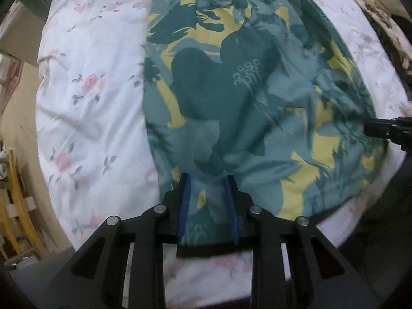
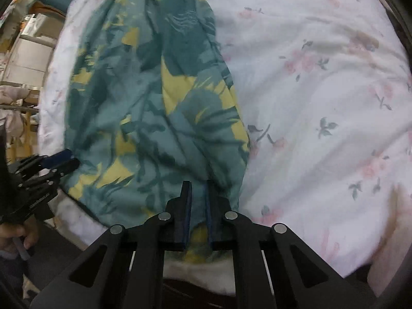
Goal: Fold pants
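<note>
On floral bedsheet [image 1: 90, 103], pants [image 1: 231, 90] lie lengthwise, apparently already folded leg over leg. Left gripper [image 1: 209, 184] narrow, fabric of near hem between pads; right gripper [image 2: 197, 189] nearly closed on same hem, farther along. Grip blurred, likely pinched. Crosswise fold away from hem remains.

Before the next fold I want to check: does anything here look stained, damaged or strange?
Yes. The floral bedsheet has a brownish stain near its right edge in the right wrist view. The teal patterned pants lie wrinkled, not torn.
</note>
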`<state>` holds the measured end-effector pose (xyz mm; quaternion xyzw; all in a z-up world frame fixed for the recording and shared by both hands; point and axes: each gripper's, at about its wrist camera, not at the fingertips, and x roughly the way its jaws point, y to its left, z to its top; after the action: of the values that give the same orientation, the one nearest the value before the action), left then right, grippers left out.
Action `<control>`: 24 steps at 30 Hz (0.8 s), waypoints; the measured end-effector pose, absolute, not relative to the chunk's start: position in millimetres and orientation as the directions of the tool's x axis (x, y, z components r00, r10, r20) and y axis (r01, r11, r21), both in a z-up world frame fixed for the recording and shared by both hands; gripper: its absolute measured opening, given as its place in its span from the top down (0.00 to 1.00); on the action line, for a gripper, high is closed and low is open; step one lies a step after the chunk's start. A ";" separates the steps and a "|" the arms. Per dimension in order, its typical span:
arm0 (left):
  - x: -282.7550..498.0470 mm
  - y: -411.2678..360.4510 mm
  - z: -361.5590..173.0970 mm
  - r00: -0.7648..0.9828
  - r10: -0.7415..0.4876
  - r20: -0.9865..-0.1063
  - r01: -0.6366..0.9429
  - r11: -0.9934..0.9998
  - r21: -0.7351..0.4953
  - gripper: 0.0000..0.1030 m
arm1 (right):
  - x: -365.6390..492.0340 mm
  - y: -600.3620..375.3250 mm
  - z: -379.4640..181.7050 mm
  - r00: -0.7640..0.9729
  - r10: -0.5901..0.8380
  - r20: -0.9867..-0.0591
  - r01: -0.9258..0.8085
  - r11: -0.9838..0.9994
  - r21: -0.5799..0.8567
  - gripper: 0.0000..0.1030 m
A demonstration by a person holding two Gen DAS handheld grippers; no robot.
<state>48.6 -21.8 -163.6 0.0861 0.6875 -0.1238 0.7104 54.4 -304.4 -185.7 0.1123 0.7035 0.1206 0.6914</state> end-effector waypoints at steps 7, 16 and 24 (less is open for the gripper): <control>125.6 -18.3 -88.8 0.237 -0.154 -0.959 0.256 0.962 -0.091 0.89 | 105.9 -327.0 -117.1 0.255 0.409 -0.876 -0.036 0.909 0.414 0.84; 231.7 -54.2 -121.3 0.248 -0.237 -0.939 0.265 0.949 -0.170 0.93 | 207.7 -299.9 -141.2 0.312 0.463 -0.829 -0.090 0.884 0.460 0.84; 273.3 -45.6 -176.6 0.167 -0.192 -0.967 0.220 0.963 -0.154 0.94 | 258.9 -293.2 -205.9 0.215 0.346 -0.913 -0.024 0.937 0.349 0.92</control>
<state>273.3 -45.6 -176.6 0.0109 0.6311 -0.1350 0.7638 258.9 -293.2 -205.9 0.1310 0.6150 0.1205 0.7682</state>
